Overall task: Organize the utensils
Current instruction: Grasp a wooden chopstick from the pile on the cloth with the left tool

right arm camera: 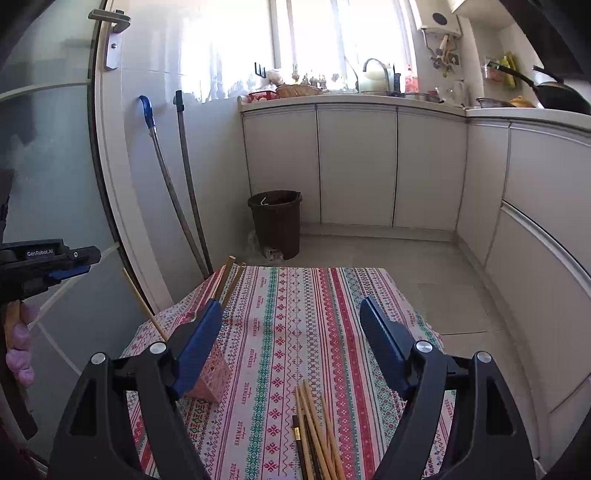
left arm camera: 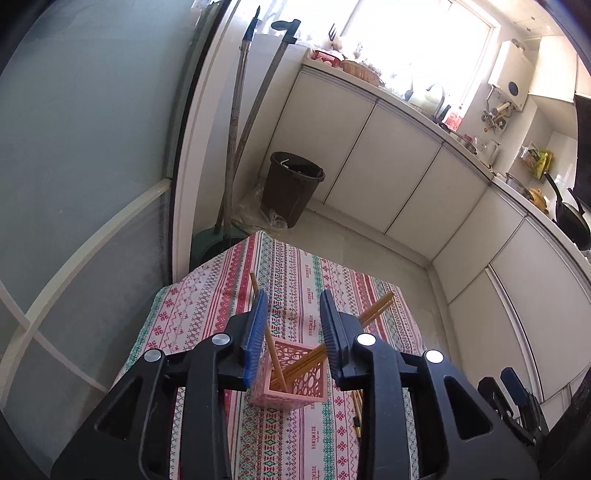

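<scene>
Pink basket (left arm camera: 291,376) holds chopsticks (left arm camera: 275,356), apparently touching left tool (left arm camera: 293,317).

Sunlit kitchen: white cabinets (right arm camera: 356,166), bright window (right arm camera: 314,33), tiled floor (right arm camera: 388,254).

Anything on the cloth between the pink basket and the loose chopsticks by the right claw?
Nothing: the right wrist view shows only bare patterned tablecloth between the pink lattice basket and the loose wooden chopsticks.

The left gripper (left arm camera: 293,325) hangs above the pink basket (left arm camera: 295,373) with its jaws apart. Several chopsticks (left arm camera: 275,363) stand slanted inside the basket. It sits on the patterned tablecloth (left arm camera: 291,273). A dark bin (left arm camera: 293,184) stands by the cabinets (left arm camera: 384,166).
</scene>
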Demonstrator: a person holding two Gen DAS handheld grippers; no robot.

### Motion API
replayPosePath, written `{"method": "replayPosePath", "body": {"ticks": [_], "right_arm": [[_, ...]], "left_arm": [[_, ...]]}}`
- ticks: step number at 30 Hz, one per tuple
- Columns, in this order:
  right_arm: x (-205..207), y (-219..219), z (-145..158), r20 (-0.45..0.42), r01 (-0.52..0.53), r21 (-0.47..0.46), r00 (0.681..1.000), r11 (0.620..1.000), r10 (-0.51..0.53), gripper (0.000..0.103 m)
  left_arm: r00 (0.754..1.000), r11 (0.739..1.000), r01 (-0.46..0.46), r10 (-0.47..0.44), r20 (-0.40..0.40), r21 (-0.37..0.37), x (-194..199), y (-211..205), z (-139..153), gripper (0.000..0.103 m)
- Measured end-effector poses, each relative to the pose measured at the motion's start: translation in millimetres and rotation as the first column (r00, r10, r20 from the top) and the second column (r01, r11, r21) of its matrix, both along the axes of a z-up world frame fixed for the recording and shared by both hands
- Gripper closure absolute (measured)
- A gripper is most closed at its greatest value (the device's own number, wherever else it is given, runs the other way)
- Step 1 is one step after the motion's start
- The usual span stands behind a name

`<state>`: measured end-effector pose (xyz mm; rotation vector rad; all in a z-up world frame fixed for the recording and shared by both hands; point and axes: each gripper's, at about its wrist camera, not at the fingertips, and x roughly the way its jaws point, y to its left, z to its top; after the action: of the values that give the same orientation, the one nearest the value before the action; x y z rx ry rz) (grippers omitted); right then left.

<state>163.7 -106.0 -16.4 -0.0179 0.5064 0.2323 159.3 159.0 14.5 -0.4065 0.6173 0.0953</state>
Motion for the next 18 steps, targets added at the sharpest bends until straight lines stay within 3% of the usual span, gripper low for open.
{"method": "replayPosePath", "body": {"ticks": [4, 9, 12, 15, 18], "right_arm": [[0, -5, -8, -0.041, 0.015, -0.012, 0.999, 1.0, -0.016, 0.022], [0, -18, -19, -0.107, 0.036, -0.024, 0.994, 0.999, -0.038, 0.014], [-2, -29, -25, -0.137, 0.071, -0.036, 0.988, 0.997, -0.075, 0.007], [3, -42, -30, -0.189, 0.112, -0.068, 0.974, 0.991, -0.123, 0.007], [9, -59, -36, -0.239, 0.158, -0.07, 0.956, 0.985, -0.171, 0.007]], "left_arm": [[0.999, 0.999, 0.027, -0.026, -0.019, 0.032, -5, -14, -2, 0.068], [0.993, 0.997, 0.074, -0.073, -0.097, 0.012, -7, -32, -21, 0.044], [0.985, 0.994, 0.1, -0.091, -0.145, 0.053, -6, -49, -36, 0.032], [0.97, 0.989, 0.144, -0.133, -0.204, 0.041, -3, -66, -53, 0.015], [0.944, 0.98, 0.198, -0.187, -0.271, 0.017, 1, -86, -71, 0.01]]}}
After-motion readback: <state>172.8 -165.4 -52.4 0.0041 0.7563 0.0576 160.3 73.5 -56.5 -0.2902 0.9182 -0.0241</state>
